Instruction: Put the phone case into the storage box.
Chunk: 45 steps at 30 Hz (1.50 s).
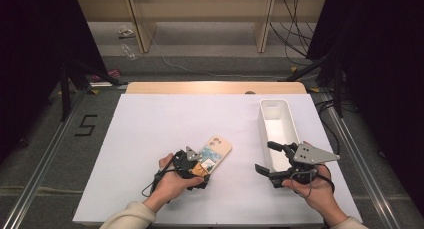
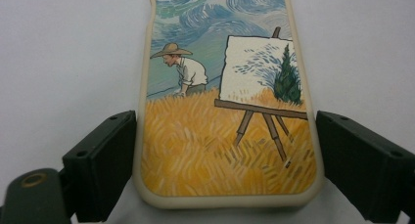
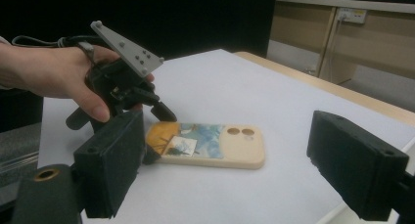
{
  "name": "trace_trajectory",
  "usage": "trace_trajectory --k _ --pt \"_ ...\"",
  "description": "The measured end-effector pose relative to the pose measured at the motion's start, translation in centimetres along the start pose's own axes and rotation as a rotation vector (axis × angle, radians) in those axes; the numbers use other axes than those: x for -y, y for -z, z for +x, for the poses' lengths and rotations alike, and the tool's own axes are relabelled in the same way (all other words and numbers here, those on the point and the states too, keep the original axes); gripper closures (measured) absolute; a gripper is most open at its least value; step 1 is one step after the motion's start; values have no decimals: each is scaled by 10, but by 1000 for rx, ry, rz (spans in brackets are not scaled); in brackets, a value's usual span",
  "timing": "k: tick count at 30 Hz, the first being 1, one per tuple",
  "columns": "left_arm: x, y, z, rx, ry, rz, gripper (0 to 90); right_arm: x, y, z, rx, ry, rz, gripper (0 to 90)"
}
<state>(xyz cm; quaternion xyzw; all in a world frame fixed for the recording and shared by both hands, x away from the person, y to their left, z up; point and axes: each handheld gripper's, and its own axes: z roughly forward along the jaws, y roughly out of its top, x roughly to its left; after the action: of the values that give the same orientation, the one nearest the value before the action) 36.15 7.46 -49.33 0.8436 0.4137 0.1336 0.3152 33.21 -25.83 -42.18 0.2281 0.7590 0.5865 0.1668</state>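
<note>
Lying flat on the smooth white table, one cream rubbery phone case (painted wheat field, easel, two round camera holes) sits between the left gripper jaws, which flank its edges, seemingly touching. Right gripper jaws gape apart beside one oblong white plastic bin.

Even, soft overhead light – faint shadows, dark surroundings, near black tongs slightly blurred.

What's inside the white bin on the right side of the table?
The white bin looks empty at its far end; its near end is covered by the right gripper, so that part can't be checked.
</note>
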Motion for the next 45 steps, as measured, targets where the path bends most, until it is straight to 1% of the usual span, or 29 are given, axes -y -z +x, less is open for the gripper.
trace_trajectory --k 12,15,17,18,25,34,45 --pt "-1 2 0 4 8 1 110 0 0 0 3 -1 0 155" --pt "-1 4 0 -3 -5 5 110 0 0 0 3 -4 -1 155" --pt "-1 4 0 -2 -6 5 111 0 0 0 4 -4 -1 155" --pt "-2 5 0 1 2 -2 111 0 0 0 4 -5 -1 155" --pt "-5 12 1 -2 3 -25 113 0 0 -1 5 -10 -2 155" --pt "-7 21 3 -16 3 -54 113 0 0 -1 8 -12 -9 155" --pt "-7 41 6 -28 -14 -102 113 -3 -1 1 7 -22 -14 156"
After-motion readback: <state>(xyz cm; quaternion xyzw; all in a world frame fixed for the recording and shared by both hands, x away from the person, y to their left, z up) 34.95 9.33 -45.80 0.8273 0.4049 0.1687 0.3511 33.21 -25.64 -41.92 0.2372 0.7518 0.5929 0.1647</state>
